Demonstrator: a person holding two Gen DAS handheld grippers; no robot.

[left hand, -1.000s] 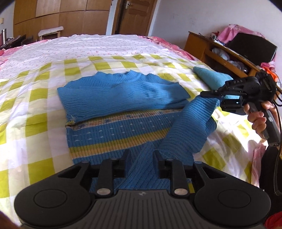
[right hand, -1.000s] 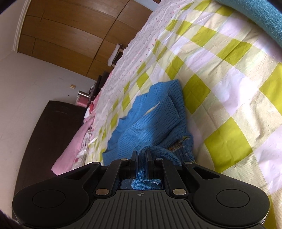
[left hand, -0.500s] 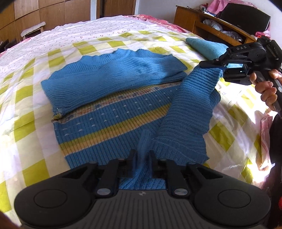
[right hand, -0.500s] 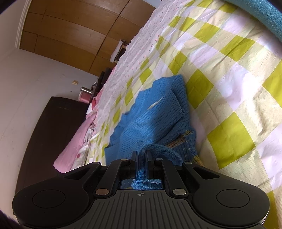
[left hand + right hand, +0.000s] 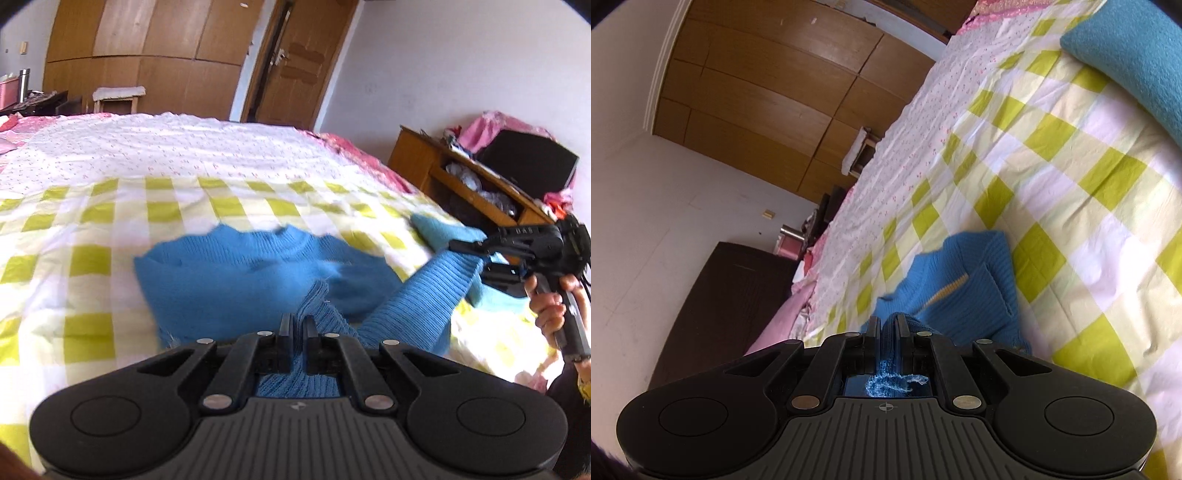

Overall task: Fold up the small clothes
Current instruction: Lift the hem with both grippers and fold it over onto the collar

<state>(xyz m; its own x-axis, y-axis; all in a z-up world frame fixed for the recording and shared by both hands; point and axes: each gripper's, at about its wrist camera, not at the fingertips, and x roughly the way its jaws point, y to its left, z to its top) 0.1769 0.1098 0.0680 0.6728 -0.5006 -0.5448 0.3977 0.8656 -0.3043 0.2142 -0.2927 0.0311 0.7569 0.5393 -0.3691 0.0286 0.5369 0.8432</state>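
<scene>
I see sweater (image 5: 258, 273): ribbed blue knit, matt. Bedsheet (image 5: 92, 258): smooth checked cotton-like cloth. My tool (image 5: 297, 332): matt black plastic. Wardrobe (image 5: 147, 55): wood.

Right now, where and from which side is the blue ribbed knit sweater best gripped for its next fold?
Probably the blue ribbed knit sweater at its thin hem edge, approached from the near side. The left hand-held gripper and right hand-held gripper already pinch raised edges there; the folded body lies flat, offering no lip.

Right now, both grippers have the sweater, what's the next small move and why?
Probably carry both grips forward over the sweater body and lower them. The left gripper and right gripper are each shut on lifted knit, and the body lies flat on the bed ahead, ready to take the fold.
</scene>
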